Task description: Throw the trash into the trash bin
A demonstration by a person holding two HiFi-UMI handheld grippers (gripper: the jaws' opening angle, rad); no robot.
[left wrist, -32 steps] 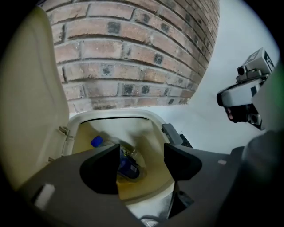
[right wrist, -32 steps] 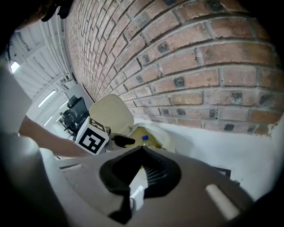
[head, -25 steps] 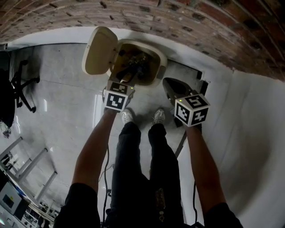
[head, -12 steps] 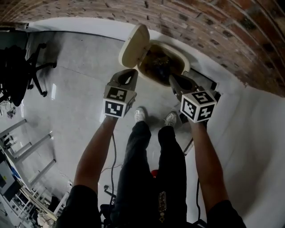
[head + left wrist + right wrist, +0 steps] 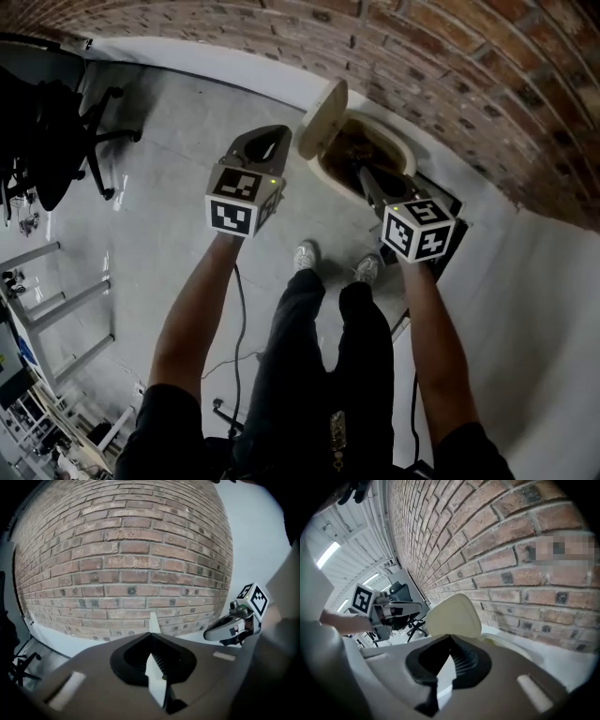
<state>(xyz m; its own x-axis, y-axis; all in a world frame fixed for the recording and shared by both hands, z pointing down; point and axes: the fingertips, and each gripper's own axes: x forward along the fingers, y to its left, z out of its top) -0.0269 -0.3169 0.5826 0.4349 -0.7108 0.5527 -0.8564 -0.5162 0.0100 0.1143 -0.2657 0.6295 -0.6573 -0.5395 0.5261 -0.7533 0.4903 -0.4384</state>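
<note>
Though closed, left tongs [image 5: 270,137] beside bin [image 5: 405,150]

Right gripper [image 5: 450,639]: jaws together, nothing between. Just beyond: cream trash bin lid [image 5: 454,616], raised. Right: brick wall [image 5: 501,541]. Left: left gripper [image 5: 401,609].

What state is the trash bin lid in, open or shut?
Open: the cream lid stands tipped up at the trash bin rim, and the bin's dark inside is exposed.

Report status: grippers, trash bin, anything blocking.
Left gripper shut, empty. Right gripper shut, empty, at the bin. Cream plastic trash bin by the brick wall, lid up. Nothing blocking.
</note>
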